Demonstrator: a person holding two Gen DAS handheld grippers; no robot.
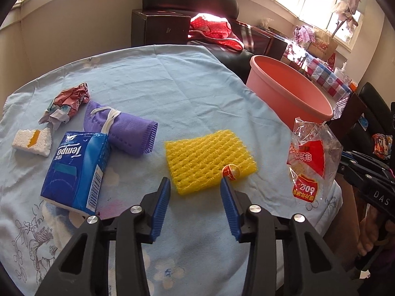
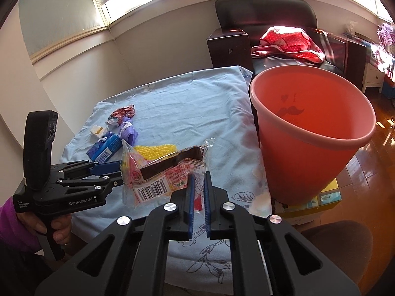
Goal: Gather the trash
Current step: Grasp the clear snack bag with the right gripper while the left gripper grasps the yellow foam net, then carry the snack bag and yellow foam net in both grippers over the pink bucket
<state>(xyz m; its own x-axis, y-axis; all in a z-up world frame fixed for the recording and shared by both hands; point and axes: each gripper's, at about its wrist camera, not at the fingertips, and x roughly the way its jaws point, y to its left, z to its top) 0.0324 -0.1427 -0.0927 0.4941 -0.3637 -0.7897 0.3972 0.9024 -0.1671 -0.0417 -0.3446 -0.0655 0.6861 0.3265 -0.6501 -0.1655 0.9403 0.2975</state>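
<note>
My right gripper (image 2: 198, 175) is shut on a clear plastic snack wrapper (image 2: 167, 172) with red print and holds it above the table, left of the pink bin (image 2: 313, 133). The wrapper also shows in the left wrist view (image 1: 311, 157). My left gripper (image 1: 195, 182) is open and empty, just in front of the yellow foam net (image 1: 207, 157) with its small round sticker (image 1: 230, 172). On the table lie a blue Tempo tissue pack (image 1: 76, 170), a rolled purple mask (image 1: 121, 128), a crumpled red wrapper (image 1: 69, 103) and a white foam piece (image 1: 32, 141).
The table has a light blue floral cloth (image 1: 172, 86). The pink bin (image 1: 288, 93) stands past the table's right edge. A dark armchair (image 2: 266, 17) with red cloth is behind. A wooden floor (image 2: 370, 162) lies at right.
</note>
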